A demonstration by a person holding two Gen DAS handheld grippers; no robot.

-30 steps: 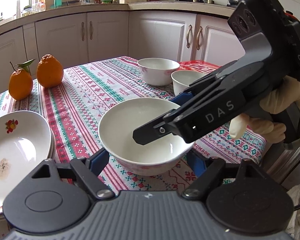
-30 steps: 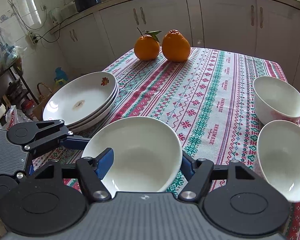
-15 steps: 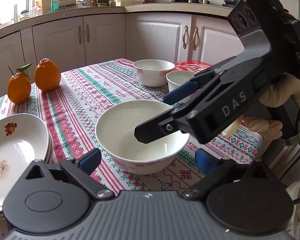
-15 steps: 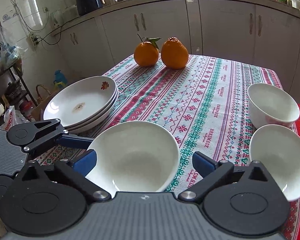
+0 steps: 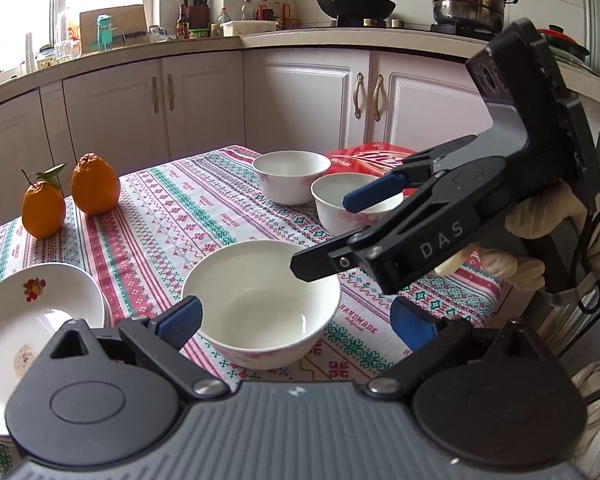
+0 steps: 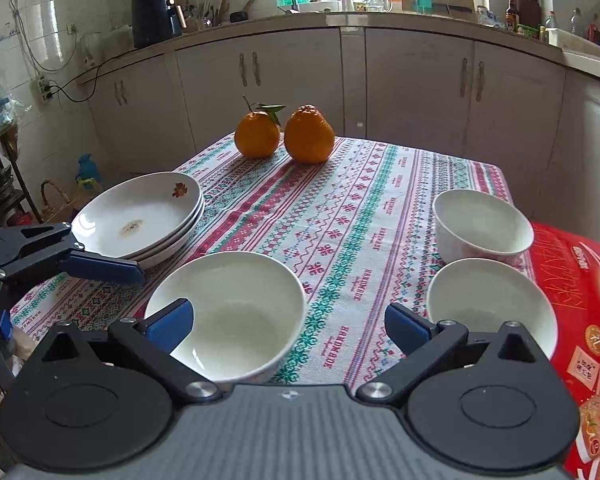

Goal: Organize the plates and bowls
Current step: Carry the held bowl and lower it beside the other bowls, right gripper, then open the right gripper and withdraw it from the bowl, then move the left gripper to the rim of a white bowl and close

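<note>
Both grippers stand with their jaws wide apart and grip nothing. Seen from its own camera, the left gripper (image 5: 296, 320) has its blue rubber-padded fingers either side of the plain white glazed ceramic bowl (image 5: 262, 302) at the near edge of the table, with a clear gap between each pad and the rim. The right gripper (image 6: 288, 322) is likewise spread; its left pad overlaps that same bowl (image 6: 232, 308) in the picture, though contact cannot be told. In the left view the right gripper's black angular body, marked DAS, hangs over the bowl from the right, held by a hand in a cream fabric glove (image 5: 540, 216).

Two smaller round white bowls, one nearer (image 6: 488, 304) and one farther (image 6: 482, 226), sit close together beside a glossy red printed plastic package (image 6: 572, 280). A stack of shallow white plates with a red flower print (image 6: 140, 216) sits at the table's left edge. Two dimpled orange citrus fruits (image 6: 284, 134) rest touching at the far end of the woven red, green and white patterned tablecloth (image 6: 352, 216).
</note>
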